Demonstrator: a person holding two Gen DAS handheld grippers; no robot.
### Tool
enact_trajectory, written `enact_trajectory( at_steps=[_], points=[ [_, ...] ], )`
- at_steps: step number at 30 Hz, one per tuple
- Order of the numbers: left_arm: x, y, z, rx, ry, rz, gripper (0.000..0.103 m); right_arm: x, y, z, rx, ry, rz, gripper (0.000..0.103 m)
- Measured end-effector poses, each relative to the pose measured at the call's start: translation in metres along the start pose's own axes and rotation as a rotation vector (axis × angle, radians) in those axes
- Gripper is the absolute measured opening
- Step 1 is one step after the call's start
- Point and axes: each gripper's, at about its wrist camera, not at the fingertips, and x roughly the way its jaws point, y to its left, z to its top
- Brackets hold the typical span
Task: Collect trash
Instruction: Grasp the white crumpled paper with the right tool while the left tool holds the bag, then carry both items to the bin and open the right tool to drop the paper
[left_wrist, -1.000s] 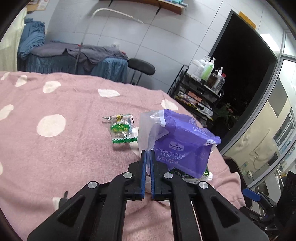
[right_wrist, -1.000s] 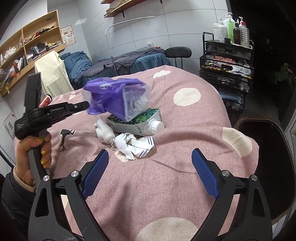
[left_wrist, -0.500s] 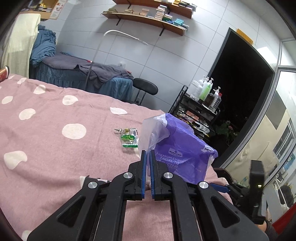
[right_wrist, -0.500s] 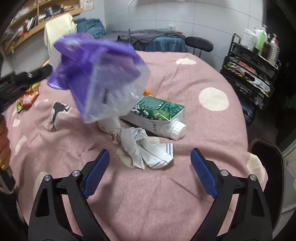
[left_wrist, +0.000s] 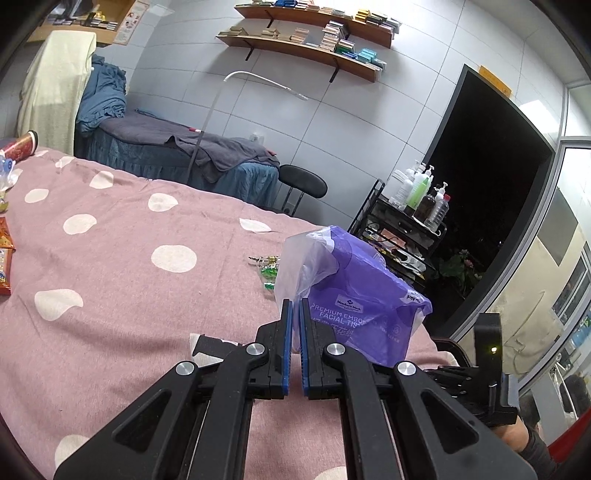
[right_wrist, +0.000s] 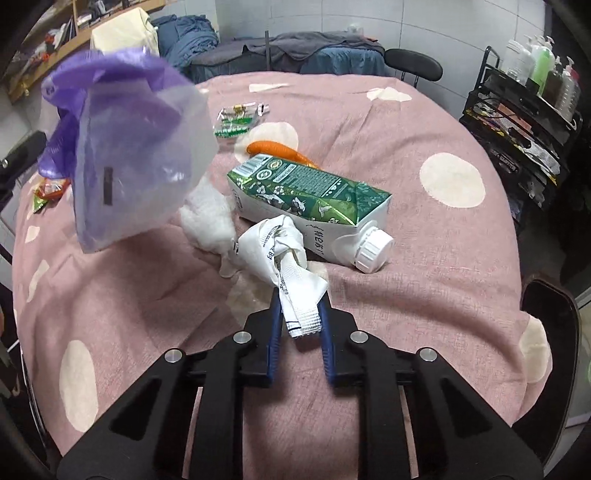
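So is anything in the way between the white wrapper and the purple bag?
Nothing visible. The right gripper has just closed on the white wrapper; the purple bag hangs open up to its left, only air between.

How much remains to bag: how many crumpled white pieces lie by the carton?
2. A printed white wrapper before the carton, its end in the right gripper, whose jaws have just been closing; a white wad left of it. More may be hidden.
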Motion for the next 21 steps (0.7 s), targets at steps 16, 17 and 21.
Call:
enact_trajectory(
  at_steps=[16, 17, 21],
  points=[
    [0.000, -0.048, -0.008, 0.054, 0.010, -0.109, 0.004, -0.070, -0.050, -0.042, 0.191, -0.181, -0.040, 0.016],
    [0.002, -0.053, -0.009, 0.060, 0.014, -0.122, 0.004, -0.074, -0.055, -0.046, 0.204, -0.191, -0.054, 0.016],
    [0.009, -0.074, -0.014, 0.090, 0.032, -0.162, 0.004, -0.090, -0.076, -0.060, 0.261, -0.218, -0.091, 0.016]
  ],
)
